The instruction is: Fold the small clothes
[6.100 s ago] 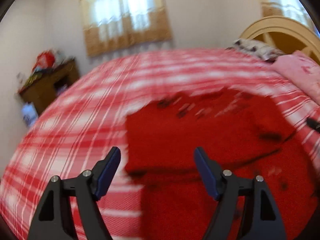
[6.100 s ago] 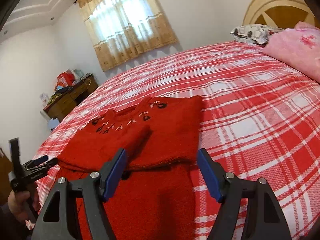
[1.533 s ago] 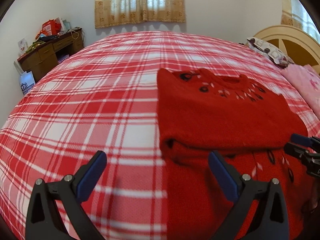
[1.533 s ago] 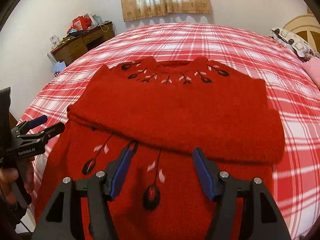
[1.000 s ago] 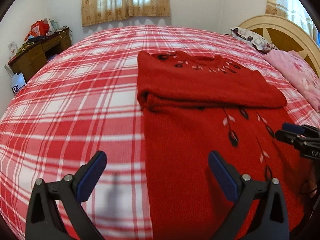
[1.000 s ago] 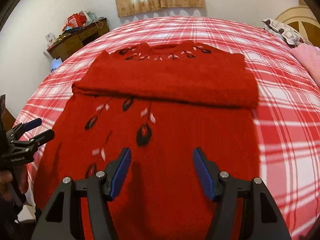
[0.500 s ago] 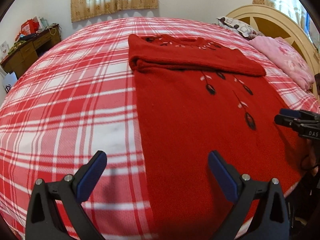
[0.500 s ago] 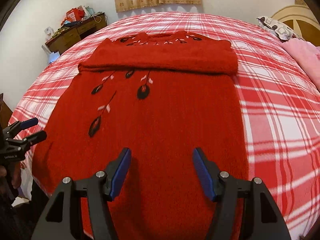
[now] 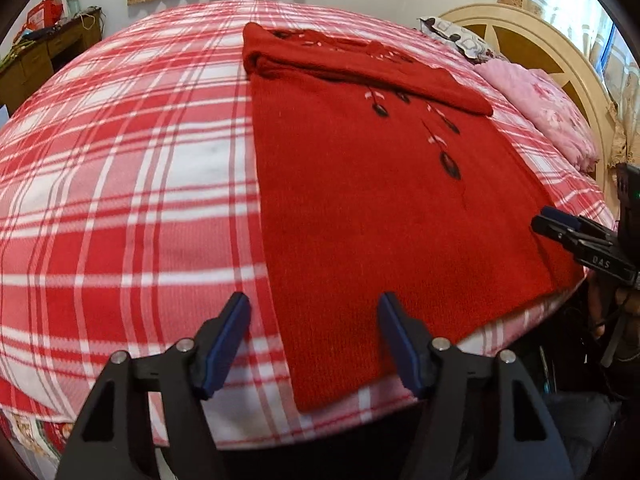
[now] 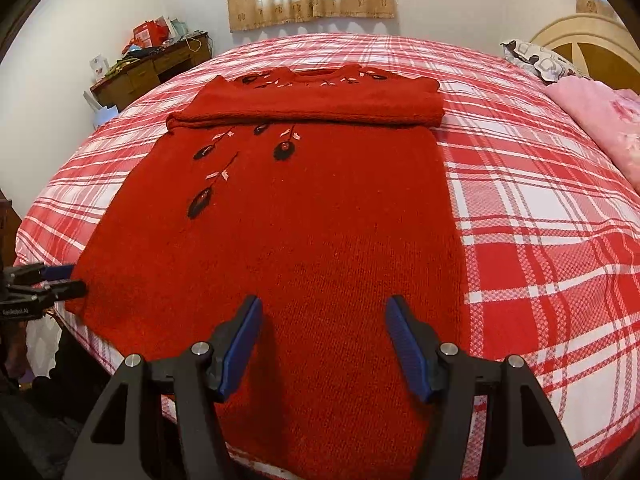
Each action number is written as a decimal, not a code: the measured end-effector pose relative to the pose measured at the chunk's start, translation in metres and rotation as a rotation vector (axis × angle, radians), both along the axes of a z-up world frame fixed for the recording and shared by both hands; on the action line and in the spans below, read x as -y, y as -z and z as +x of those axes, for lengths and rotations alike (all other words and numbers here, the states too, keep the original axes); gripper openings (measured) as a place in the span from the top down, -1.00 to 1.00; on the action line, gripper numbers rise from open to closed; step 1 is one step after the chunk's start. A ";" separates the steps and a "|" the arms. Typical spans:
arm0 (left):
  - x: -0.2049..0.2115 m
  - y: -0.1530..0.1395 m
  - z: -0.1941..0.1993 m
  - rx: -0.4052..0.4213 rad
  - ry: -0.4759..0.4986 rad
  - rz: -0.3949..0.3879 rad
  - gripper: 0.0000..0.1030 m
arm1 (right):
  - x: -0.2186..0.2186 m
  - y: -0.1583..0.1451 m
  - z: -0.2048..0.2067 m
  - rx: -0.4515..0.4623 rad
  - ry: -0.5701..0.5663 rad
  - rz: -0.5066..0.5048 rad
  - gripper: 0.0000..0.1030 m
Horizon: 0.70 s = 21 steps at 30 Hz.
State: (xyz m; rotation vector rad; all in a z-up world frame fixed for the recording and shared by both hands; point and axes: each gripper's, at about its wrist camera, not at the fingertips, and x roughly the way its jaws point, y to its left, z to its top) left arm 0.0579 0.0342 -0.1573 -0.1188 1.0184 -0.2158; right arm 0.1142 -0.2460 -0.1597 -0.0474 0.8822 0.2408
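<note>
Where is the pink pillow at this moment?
The pink pillow lies at the right edge of the right wrist view, on the plaid bed, beside the patterned pillow, right of the red sweater.

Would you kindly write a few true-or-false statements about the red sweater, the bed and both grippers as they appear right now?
1. The red sweater lies flat on the plaid bedspread. True.
2. The sleeves are spread out to the sides. False: they are folded across the chest as a band below the collar.
3. The right gripper is clamped on the hem. False: its jaws stand open above the lower part of the sweater.
4. The left gripper is open near the sweater's lower left corner. True.
5. A pink pillow lies by the headboard. True.
</note>
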 end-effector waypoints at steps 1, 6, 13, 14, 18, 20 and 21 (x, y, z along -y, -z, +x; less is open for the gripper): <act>0.000 0.003 -0.002 -0.019 0.002 -0.013 -0.19 | 0.001 0.000 0.000 0.001 0.002 0.006 -0.27; 0.000 0.008 -0.003 -0.034 -0.006 -0.035 -0.18 | 0.005 -0.002 -0.001 -0.001 0.014 0.022 -0.27; -0.007 0.010 -0.006 -0.053 0.005 -0.081 0.81 | 0.017 -0.009 -0.008 -0.001 0.048 0.033 -0.27; -0.007 0.010 -0.007 -0.053 0.001 -0.083 0.81 | 0.021 -0.011 -0.011 0.001 0.053 0.038 -0.27; -0.010 0.010 -0.008 -0.052 -0.006 -0.078 0.66 | 0.038 -0.017 -0.023 0.006 0.083 0.045 -0.27; -0.013 0.009 -0.009 -0.049 -0.017 -0.080 0.66 | 0.049 -0.019 -0.032 0.004 0.107 0.054 -0.27; -0.013 0.009 -0.009 -0.050 -0.014 -0.079 0.65 | 0.053 -0.019 -0.035 -0.001 0.113 0.058 -0.27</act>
